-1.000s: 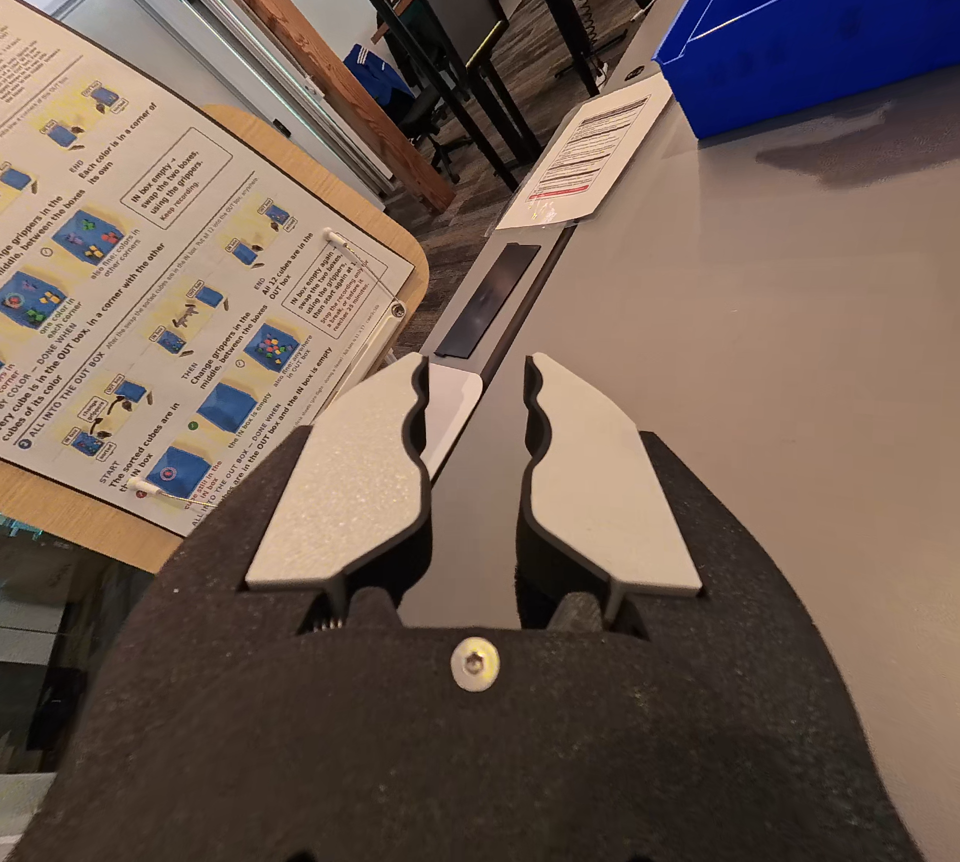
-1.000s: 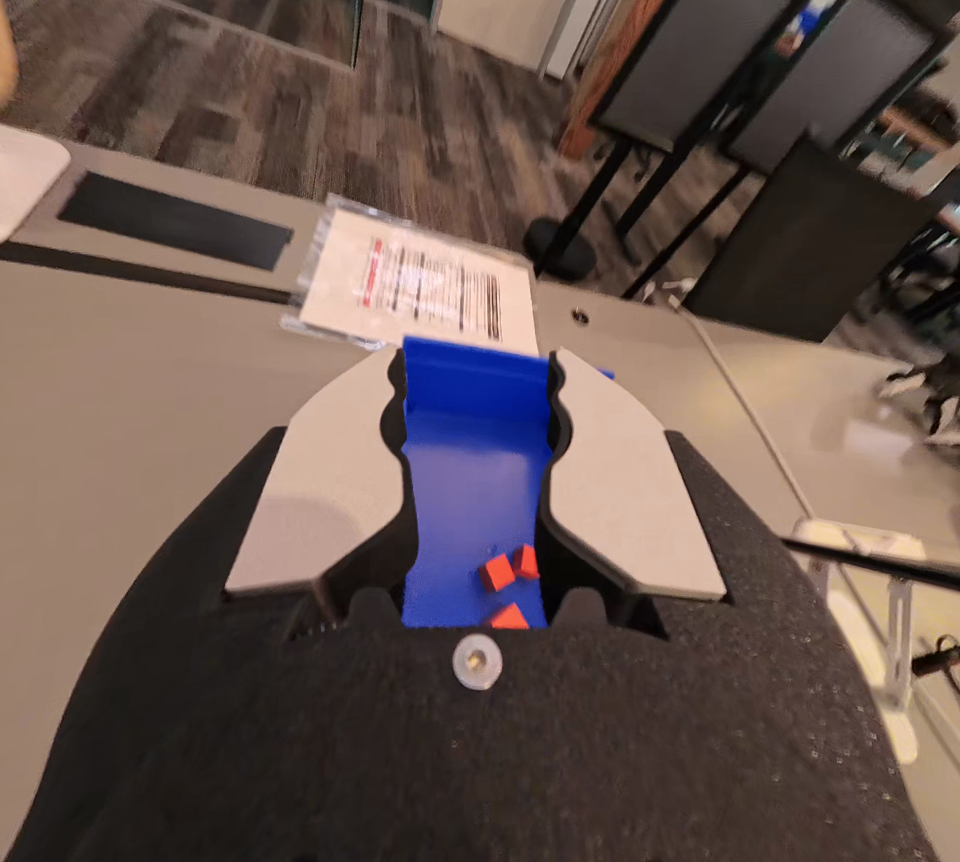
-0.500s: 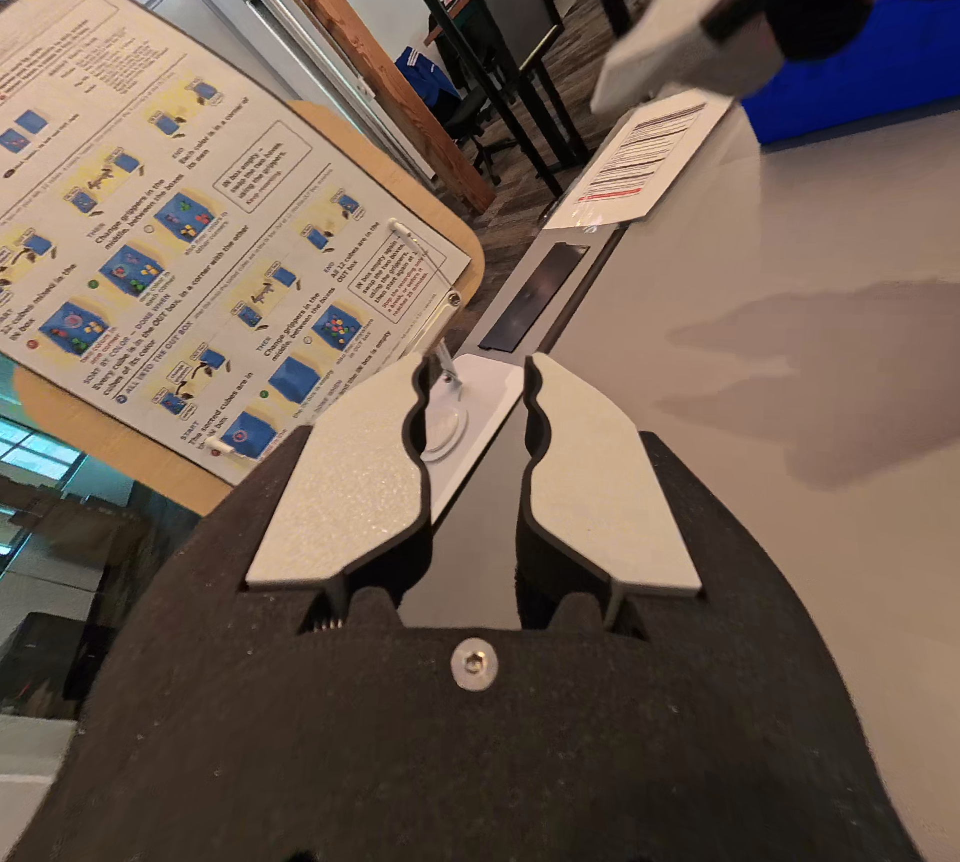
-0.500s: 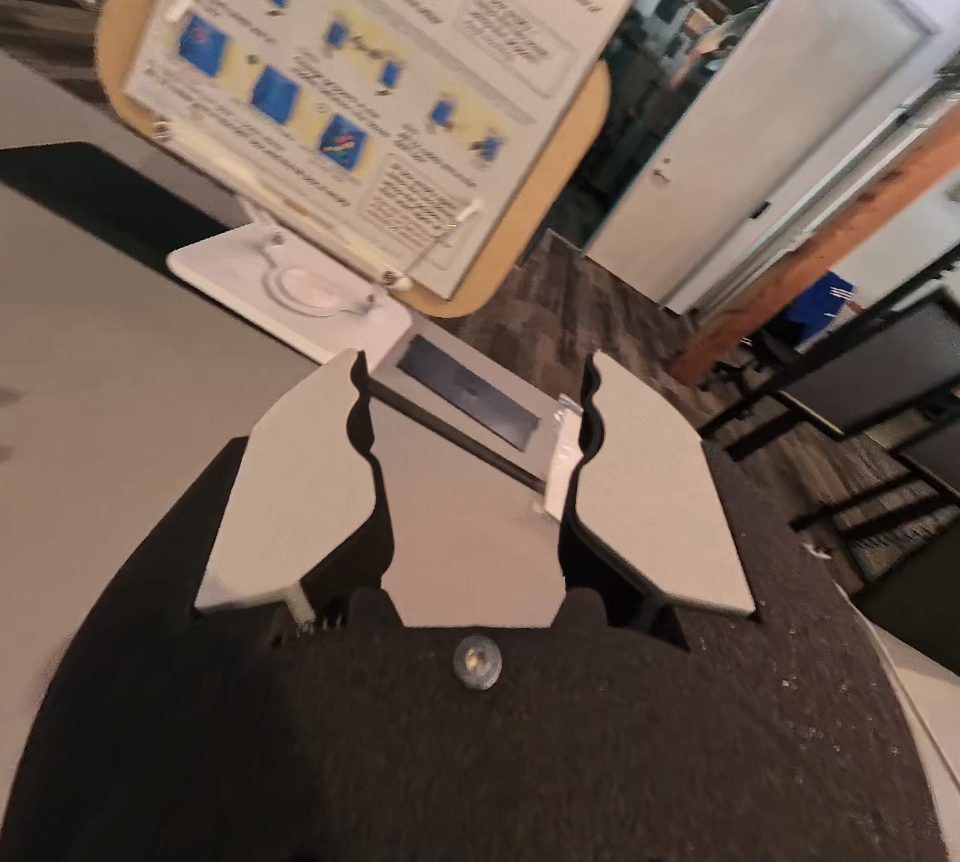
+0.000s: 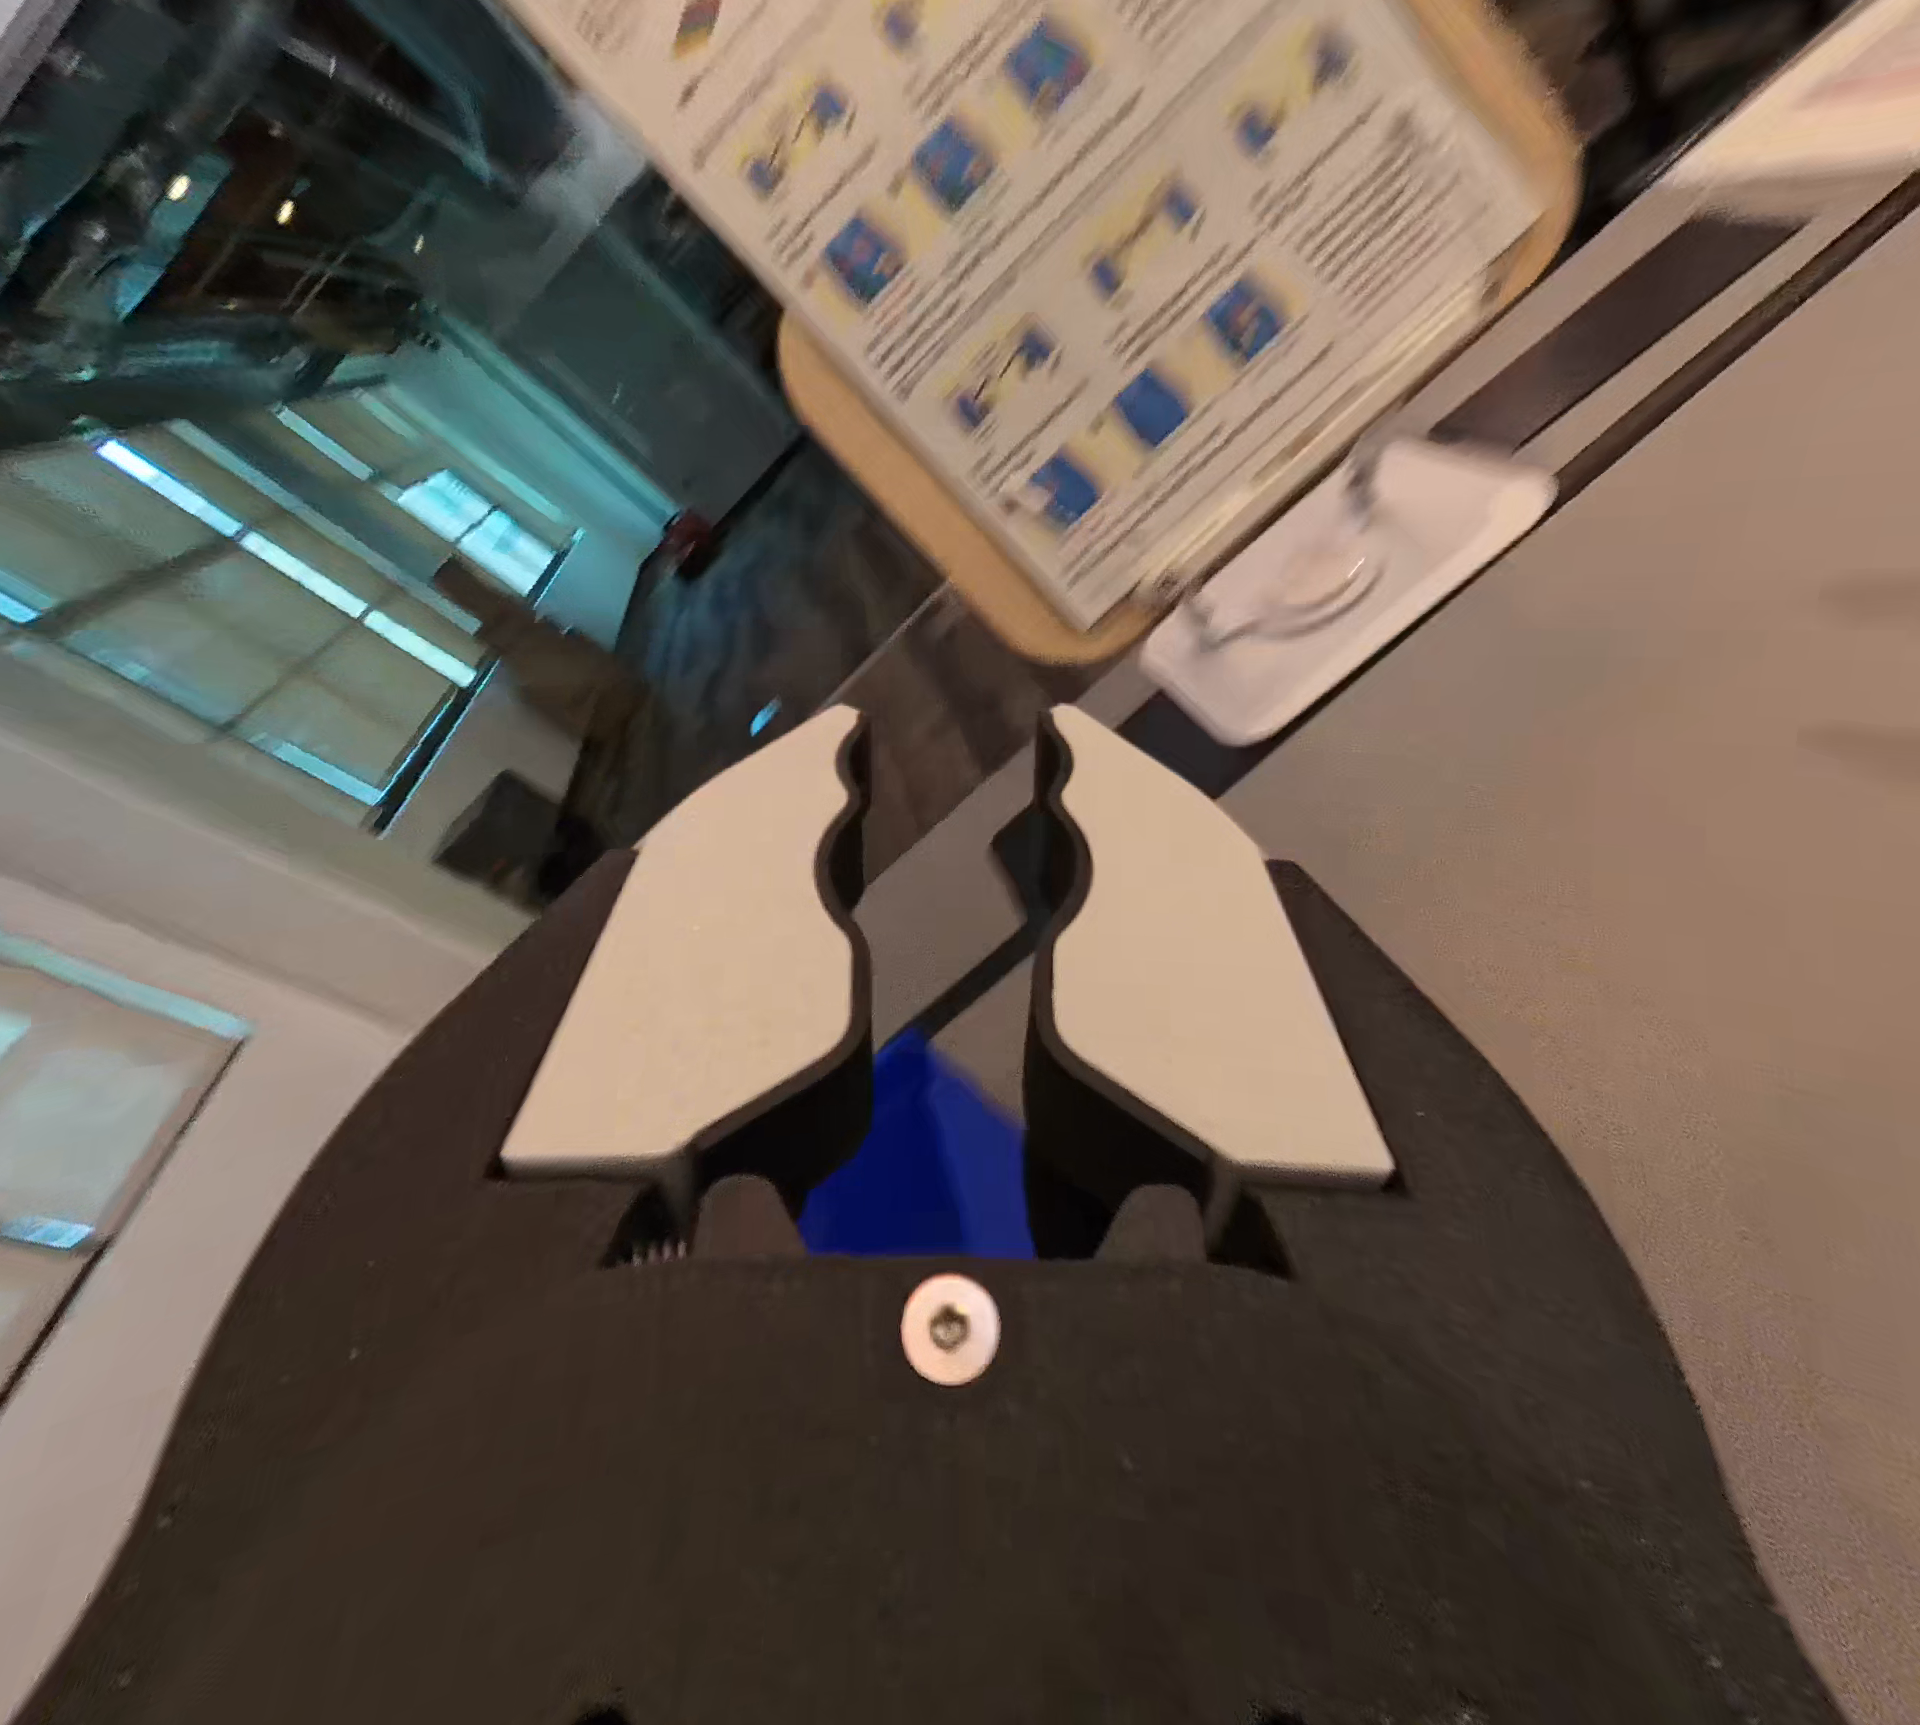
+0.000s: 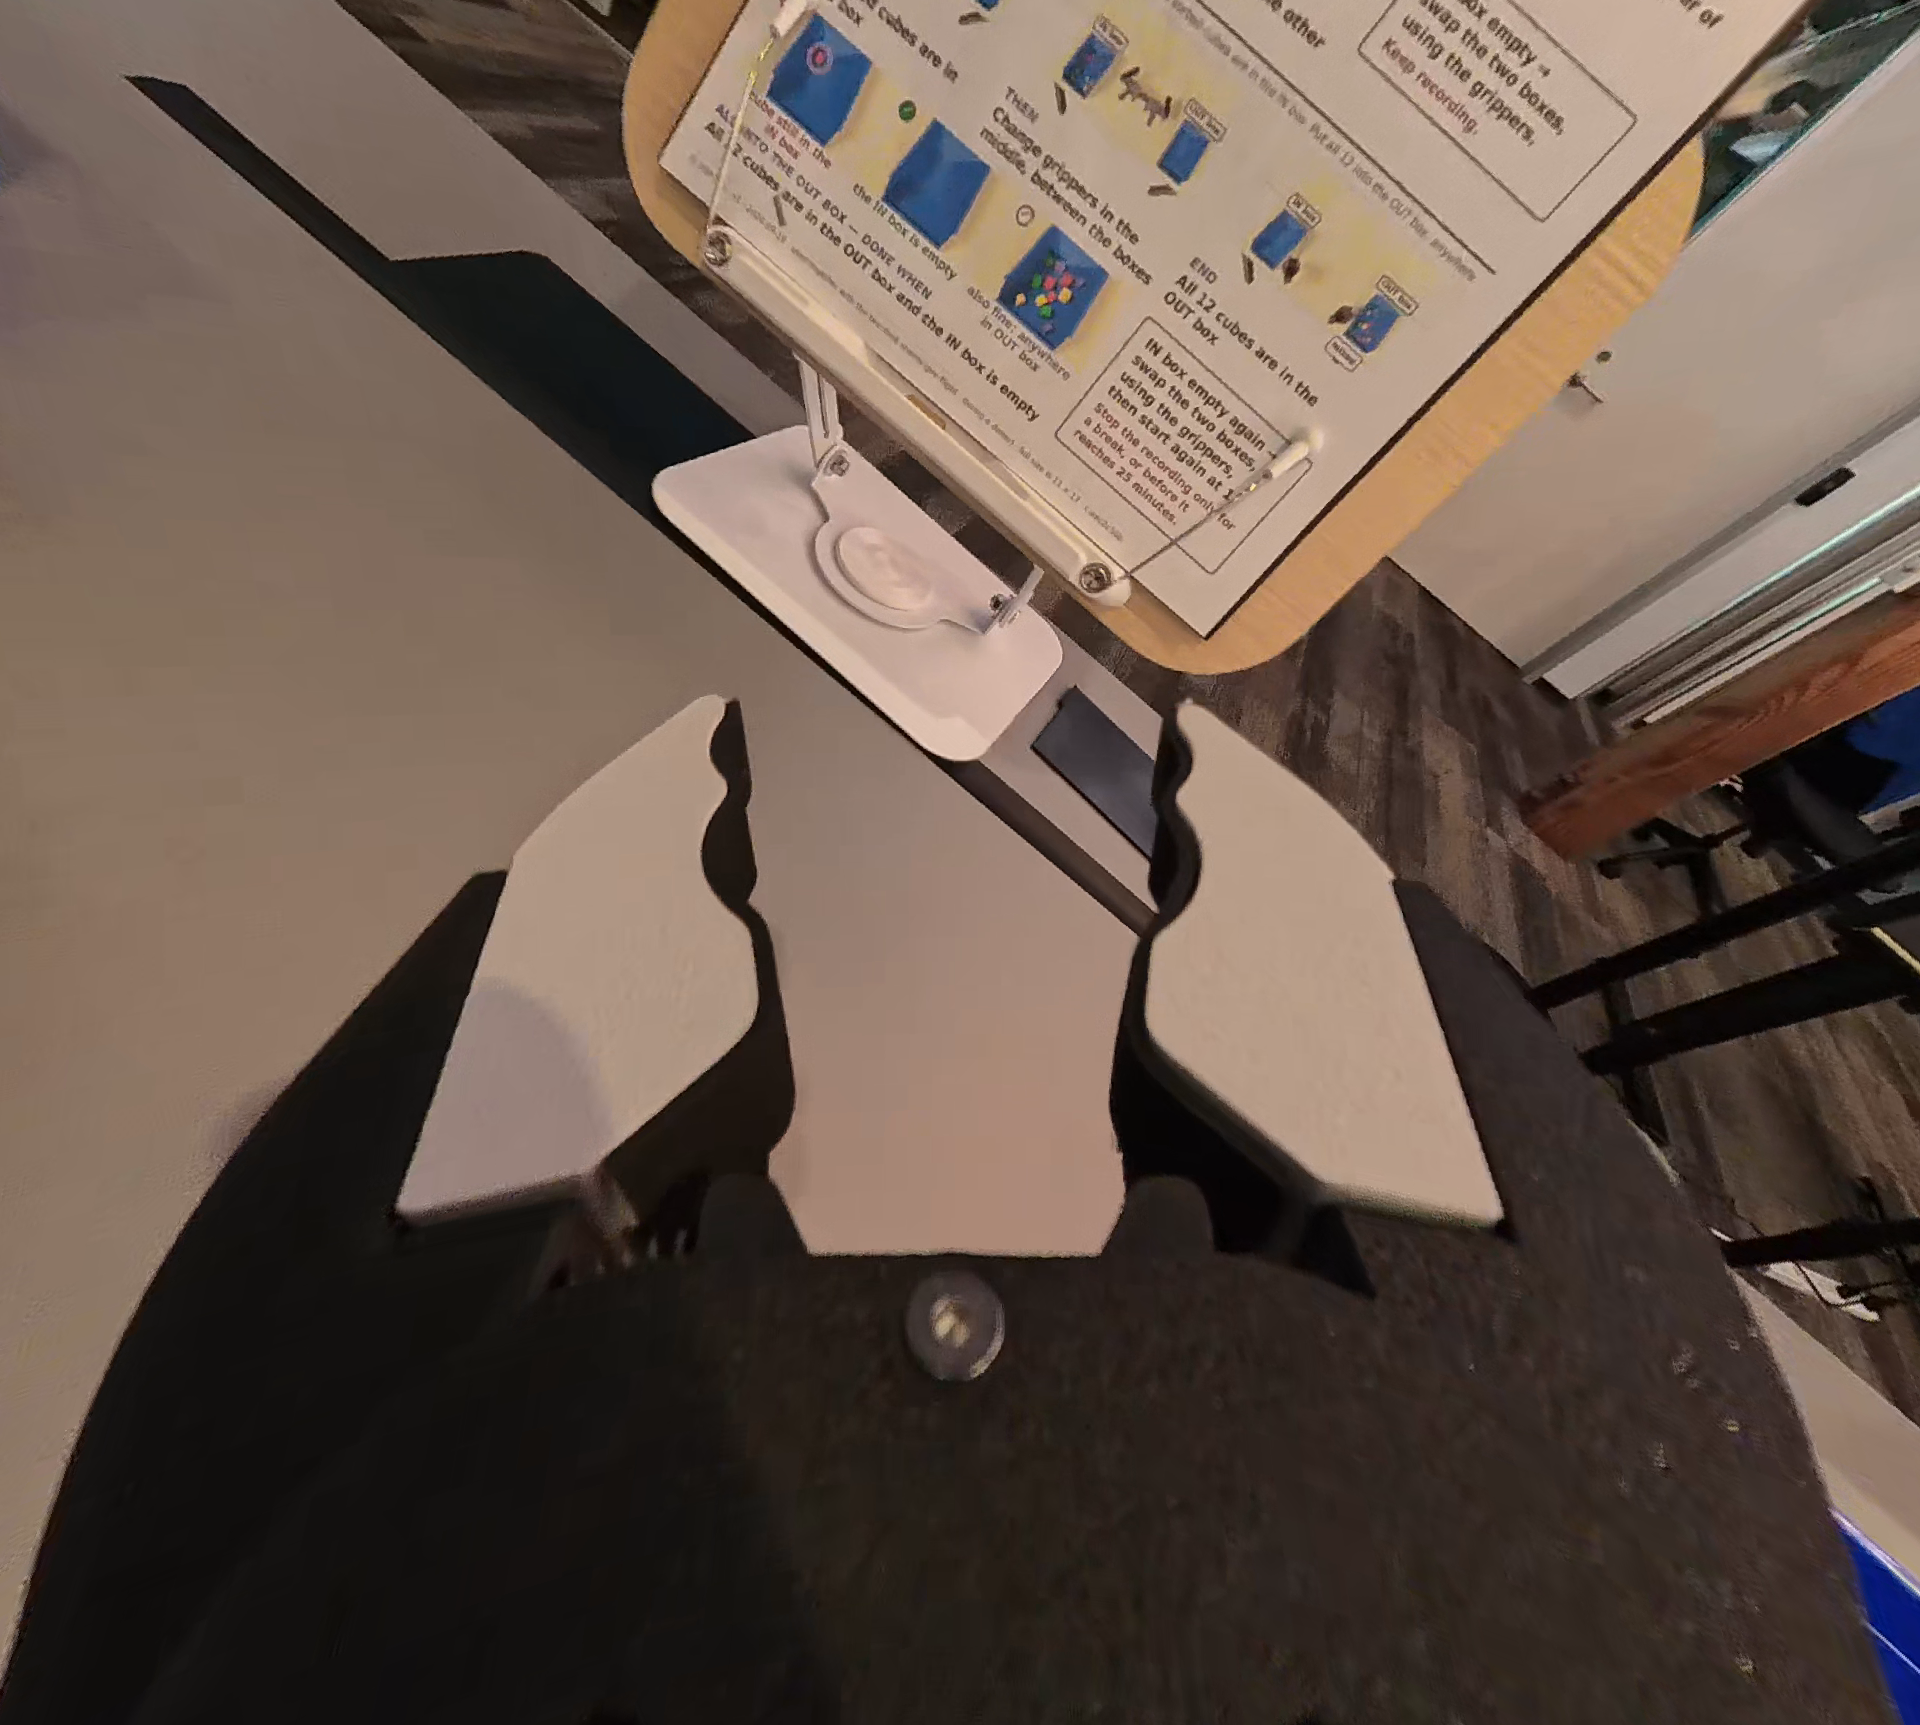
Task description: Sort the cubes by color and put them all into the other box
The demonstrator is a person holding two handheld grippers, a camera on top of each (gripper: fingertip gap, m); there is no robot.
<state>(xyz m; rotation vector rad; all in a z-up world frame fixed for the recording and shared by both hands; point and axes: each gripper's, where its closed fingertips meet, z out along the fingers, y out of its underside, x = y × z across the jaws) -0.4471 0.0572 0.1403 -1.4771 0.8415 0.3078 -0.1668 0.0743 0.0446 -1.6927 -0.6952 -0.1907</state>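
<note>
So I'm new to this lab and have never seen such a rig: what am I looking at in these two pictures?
Each picture comes from a camera on a hand-held two-finger gripper, looking along its fingers. In the left wrist view, the left gripper is open and empty, above a corner of a blue box; the picture is blurred. In the right wrist view, the right gripper is open wider, also empty, over the grey table. Ahead stands an instruction sheet on a wooden board with a white stand. No cubes show.
</note>
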